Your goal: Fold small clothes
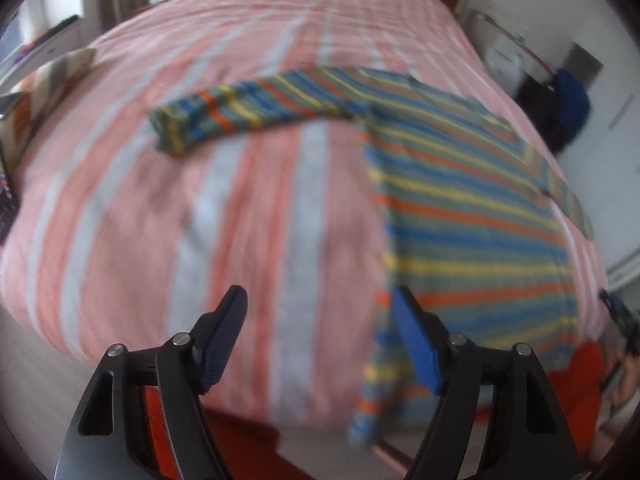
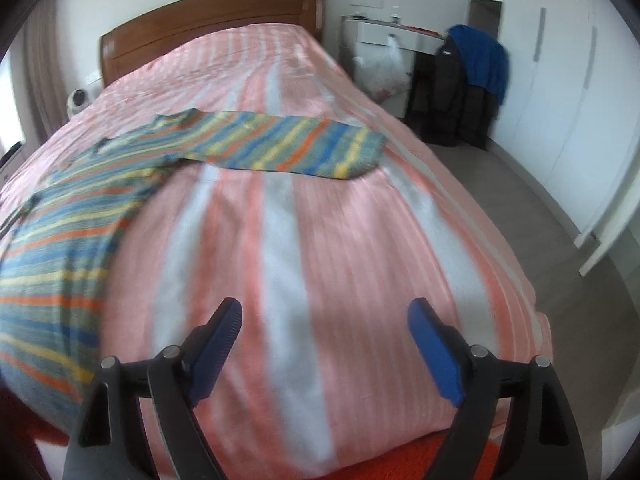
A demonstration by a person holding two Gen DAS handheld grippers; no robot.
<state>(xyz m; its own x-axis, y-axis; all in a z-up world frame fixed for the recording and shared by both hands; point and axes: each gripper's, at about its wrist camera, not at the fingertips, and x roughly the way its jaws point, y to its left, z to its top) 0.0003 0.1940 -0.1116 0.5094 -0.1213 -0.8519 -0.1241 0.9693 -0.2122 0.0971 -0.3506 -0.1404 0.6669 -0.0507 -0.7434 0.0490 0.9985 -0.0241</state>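
Bedroom, wooden headboard [image 2: 212, 20] at far end; bed [image 2: 280, 240] under pink-and-white striped cover, carrying one striped knit sweater [image 1: 460, 200] spread flat, sleeves out to each side, hem draped over the near edge. Left gripper [image 1: 320, 340] and right gripper [image 2: 324, 344]: jaws of both wide apart, holding nothing, hovering at the near edge. Suggested handling: pinch a sleeve cuff [image 2: 360, 152] and shoulder together, carry inward across the body, keep the knit taut, smooth before the next fold.

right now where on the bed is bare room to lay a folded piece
Bare bedspread lies between the striped sweater's body and the bed's right edge, below its outstretched sleeve. A matching patch lies under the other sleeve. More lies toward the headboard. The middle is crowded.
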